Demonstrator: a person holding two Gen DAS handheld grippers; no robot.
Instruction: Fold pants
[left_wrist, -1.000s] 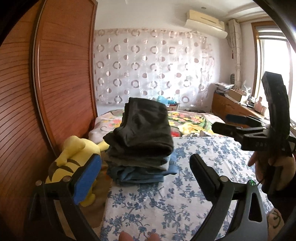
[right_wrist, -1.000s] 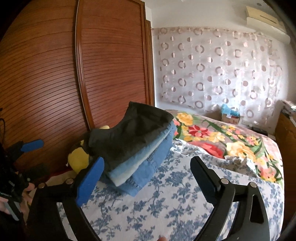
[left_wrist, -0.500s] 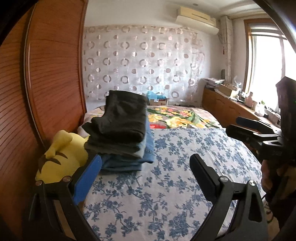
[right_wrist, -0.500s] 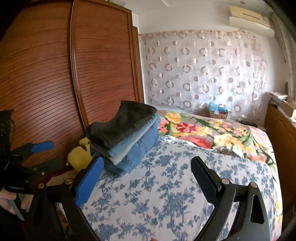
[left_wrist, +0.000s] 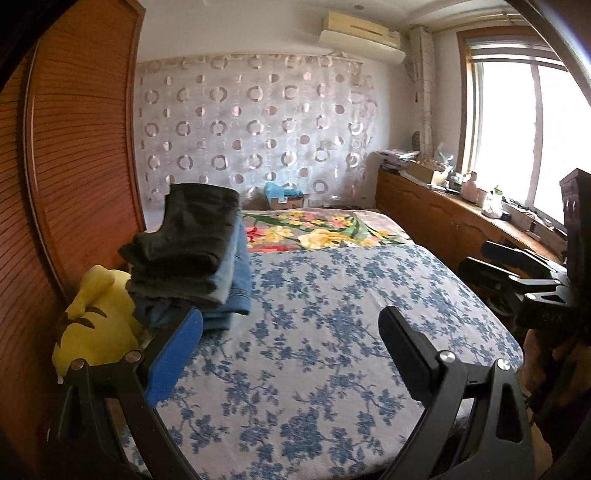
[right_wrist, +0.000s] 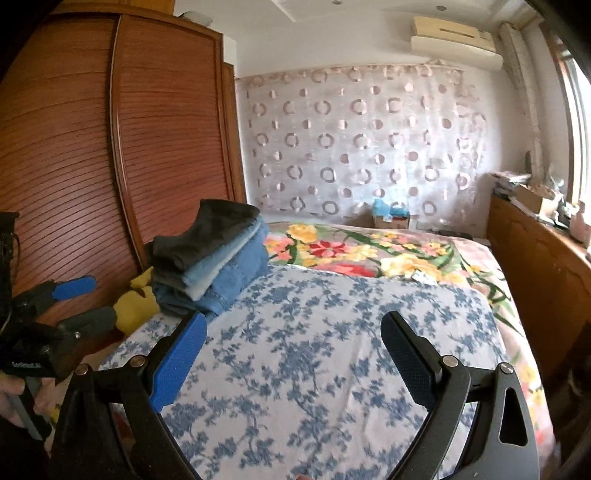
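Observation:
A stack of folded pants (left_wrist: 195, 254), dark grey on top and blue denim below, sits at the left side of the bed; it also shows in the right wrist view (right_wrist: 214, 258). My left gripper (left_wrist: 291, 339) is open and empty, held back above the blue-flowered bedspread (left_wrist: 332, 332). My right gripper (right_wrist: 295, 343) is open and empty too, over the same bedspread (right_wrist: 314, 350). The right gripper shows at the right edge of the left wrist view (left_wrist: 517, 266). The left gripper shows at the left edge of the right wrist view (right_wrist: 62, 302).
A yellow plush toy (left_wrist: 96, 325) lies beside the stack, against the wooden wardrobe (left_wrist: 66, 166). A bright flowered blanket (left_wrist: 317, 229) covers the far end of the bed. A wooden sideboard (left_wrist: 443, 221) with clutter runs under the window on the right.
Both grippers have pulled back and away from the stack of pants, so the stack looks smaller and more of the bedspread shows. Both stay open and empty.

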